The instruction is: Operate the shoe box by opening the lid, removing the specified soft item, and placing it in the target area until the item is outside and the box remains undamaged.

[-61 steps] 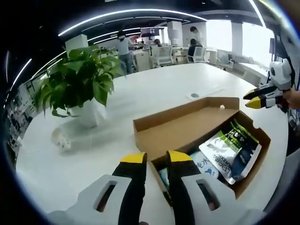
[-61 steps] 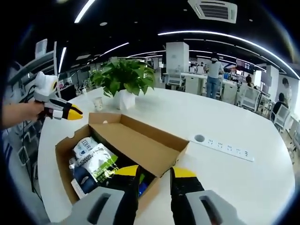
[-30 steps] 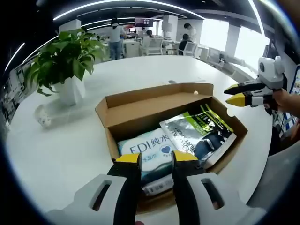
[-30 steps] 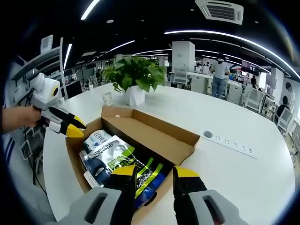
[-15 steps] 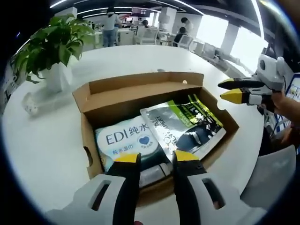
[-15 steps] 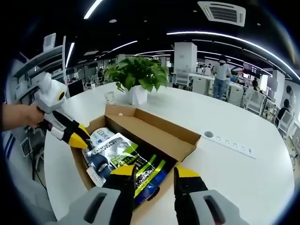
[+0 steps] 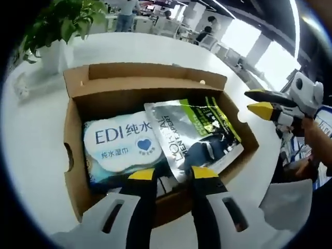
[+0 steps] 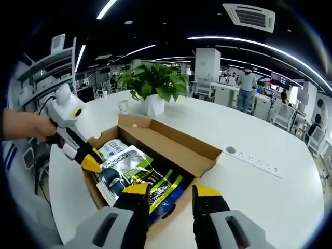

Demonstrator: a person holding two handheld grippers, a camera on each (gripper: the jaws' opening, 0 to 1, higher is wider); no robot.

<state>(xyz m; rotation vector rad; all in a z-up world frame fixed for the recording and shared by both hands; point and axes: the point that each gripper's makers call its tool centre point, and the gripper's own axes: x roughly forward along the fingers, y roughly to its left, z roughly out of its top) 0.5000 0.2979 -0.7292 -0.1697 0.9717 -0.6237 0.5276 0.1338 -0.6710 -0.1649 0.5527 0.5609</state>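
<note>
The open cardboard shoe box (image 7: 72, 155) (image 8: 176, 147) lies on a white table, its lid flap folded back on the far side. Inside lie a white and blue wipes pack (image 7: 122, 142) (image 8: 111, 148) and a green, black and white pouch (image 7: 199, 135) (image 8: 136, 175) that partly overlaps it. My left gripper (image 7: 172, 176) (image 8: 89, 162) hangs open over the box's near edge, tips pointing down at the packs, nothing between them. My right gripper (image 8: 171, 191) (image 7: 258, 101) is open at the opposite end of the box, a little above it.
A potted green plant (image 8: 153, 85) (image 7: 57, 23) and a small cup (image 8: 122, 107) stand on the table (image 8: 270, 202) behind the box. A power strip (image 8: 254, 159) is set into the tabletop to the right. Desks, chairs and people fill the office behind.
My left gripper has moved forward and tipped down over the box, so its view now looks straight into it. The right gripper has barely shifted. The packs lie as before.
</note>
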